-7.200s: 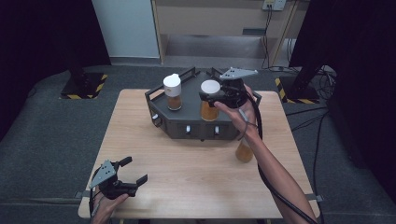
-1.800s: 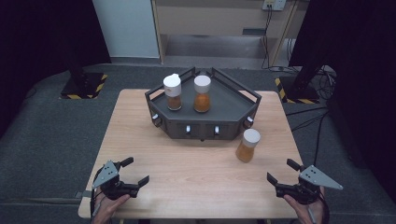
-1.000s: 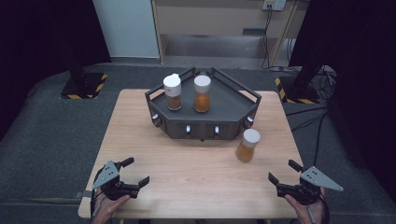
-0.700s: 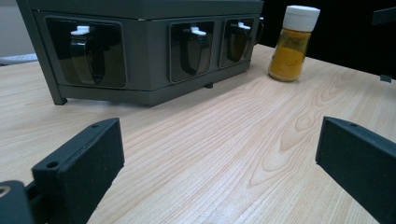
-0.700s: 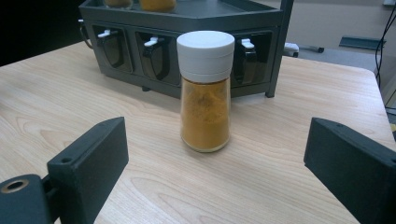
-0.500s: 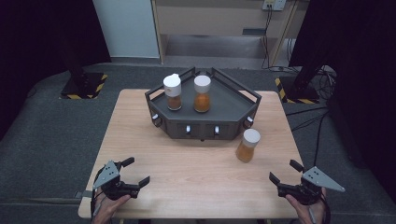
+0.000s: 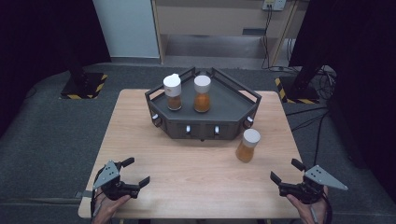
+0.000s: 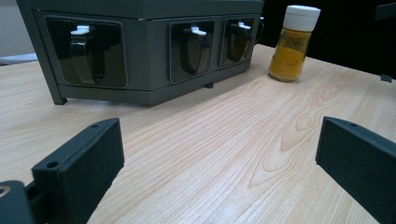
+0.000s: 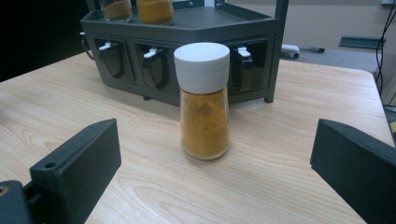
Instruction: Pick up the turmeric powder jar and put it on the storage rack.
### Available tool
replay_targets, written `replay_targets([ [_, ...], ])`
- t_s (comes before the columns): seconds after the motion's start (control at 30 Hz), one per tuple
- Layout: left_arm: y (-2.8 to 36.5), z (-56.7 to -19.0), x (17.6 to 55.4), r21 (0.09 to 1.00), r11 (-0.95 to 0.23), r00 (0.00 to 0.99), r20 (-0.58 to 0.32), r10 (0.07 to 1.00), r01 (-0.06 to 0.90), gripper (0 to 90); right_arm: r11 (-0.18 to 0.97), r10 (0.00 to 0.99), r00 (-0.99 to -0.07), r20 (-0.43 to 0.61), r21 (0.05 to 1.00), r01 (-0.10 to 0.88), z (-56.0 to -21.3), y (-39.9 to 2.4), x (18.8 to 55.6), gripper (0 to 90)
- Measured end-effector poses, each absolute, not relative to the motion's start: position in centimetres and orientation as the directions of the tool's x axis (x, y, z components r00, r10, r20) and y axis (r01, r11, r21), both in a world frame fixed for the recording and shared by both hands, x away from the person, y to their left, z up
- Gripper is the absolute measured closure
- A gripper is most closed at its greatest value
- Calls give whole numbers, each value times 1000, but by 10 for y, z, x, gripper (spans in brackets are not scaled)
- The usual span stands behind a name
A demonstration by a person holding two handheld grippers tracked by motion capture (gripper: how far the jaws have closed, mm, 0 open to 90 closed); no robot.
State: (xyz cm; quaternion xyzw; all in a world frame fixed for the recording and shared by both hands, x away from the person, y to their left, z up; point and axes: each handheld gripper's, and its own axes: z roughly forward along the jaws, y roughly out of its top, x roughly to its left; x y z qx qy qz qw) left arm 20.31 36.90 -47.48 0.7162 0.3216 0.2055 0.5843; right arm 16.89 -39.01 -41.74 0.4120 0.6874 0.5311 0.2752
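Pale wood with a flowing grain makes up the table (image 7: 196, 177), which stands on dull grey carpet in a dim room. Nearest the person, the left gripper (image 7: 135, 172) and the right gripper (image 7: 285, 171) rest at the table's near corners, well apart. Both hold nothing; the left jaws stand wide, and the right jaws have just been opening, with only bare wood between them. Ahead of the right gripper stands a jar (image 9: 203, 100) of orange powder, clear-walled with a ribbed white cap, upright just beside the rack (image 7: 233, 105). That rack is a dark metal tray with angled corners and small handled cups along its front. Two more jars (image 7: 187, 92) stand on top. Beyond, what seems a beige cabinet (image 7: 210, 18) meets the wall.
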Motion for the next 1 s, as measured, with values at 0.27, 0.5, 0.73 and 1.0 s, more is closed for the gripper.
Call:
replay_targets([
  [0.27,369,-475,203,969,-109,708,-83,702,223,0,94,850,-522,71,954,284,-407,-390,181,25],
  [0.5,369,-475,203,969,-108,707,-84,702,222,0,124,830,-556,53,953,276,-390,-386,199,28],
  [0.73,369,-475,203,969,-107,706,-85,703,223,0,121,819,-570,68,950,286,-382,-382,218,30],
  [1.0,370,-475,203,969,-106,705,-86,704,224,0,148,810,-584,52,946,290,-376,-370,238,38],
])
